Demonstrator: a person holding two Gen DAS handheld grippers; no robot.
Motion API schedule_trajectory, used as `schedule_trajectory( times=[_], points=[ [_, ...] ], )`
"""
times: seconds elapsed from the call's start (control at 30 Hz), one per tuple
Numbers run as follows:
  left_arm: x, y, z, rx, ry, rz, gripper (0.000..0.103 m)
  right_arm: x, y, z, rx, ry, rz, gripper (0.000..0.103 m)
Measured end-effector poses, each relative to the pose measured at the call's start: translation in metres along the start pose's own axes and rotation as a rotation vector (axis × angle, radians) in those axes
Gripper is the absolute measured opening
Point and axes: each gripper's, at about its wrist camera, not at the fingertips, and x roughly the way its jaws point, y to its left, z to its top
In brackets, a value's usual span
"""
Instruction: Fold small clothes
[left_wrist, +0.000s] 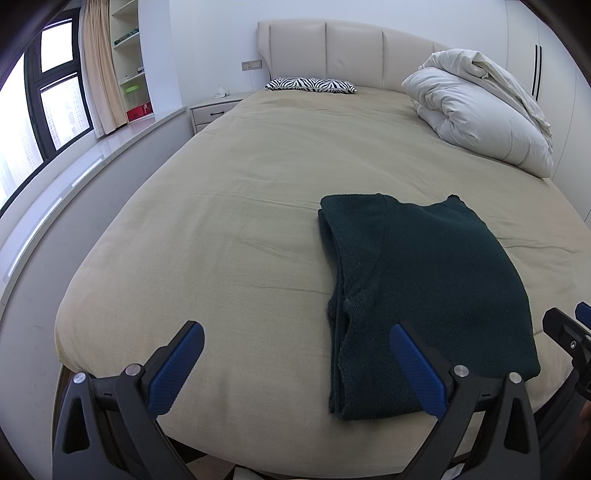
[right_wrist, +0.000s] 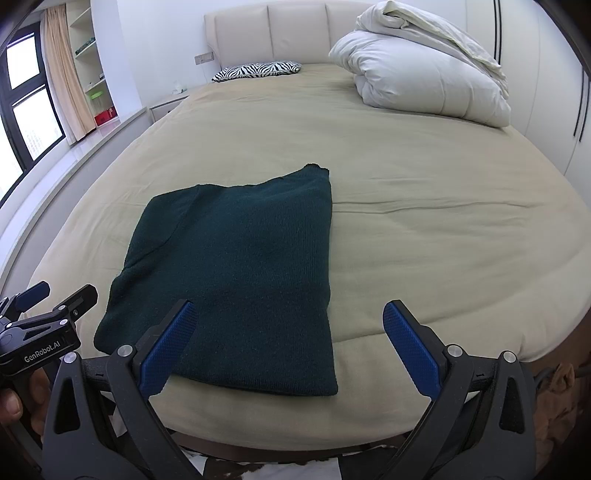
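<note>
garment: dark green knitted sweater (right_wrist: 236, 273), folded into a rectangle, flat on the beige bedsheet (right_wrist: 424, 229) near the foot edge
left gripper (left_wrist: 295, 369): blue-padded fingers spread wide, empty, held above the bed edge just left of sweater
right gripper (right_wrist: 288, 343): released, empty, over sweater's near edge
background: white rolled duvet (right_wrist: 424, 74), zebra-print pillow (right_wrist: 258, 69) at headboard
</note>
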Motion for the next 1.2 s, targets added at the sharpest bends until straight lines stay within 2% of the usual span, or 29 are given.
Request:
schedule_trajectory(
  times=[1.2],
  points=[
    [-0.0009, 0.0027, -0.0032, 0.008, 0.003, 0.0, 0.103, 0.002, 0.0063, -0.0034, 0.007, 0.004, 0.01, 0.102]
  ],
)
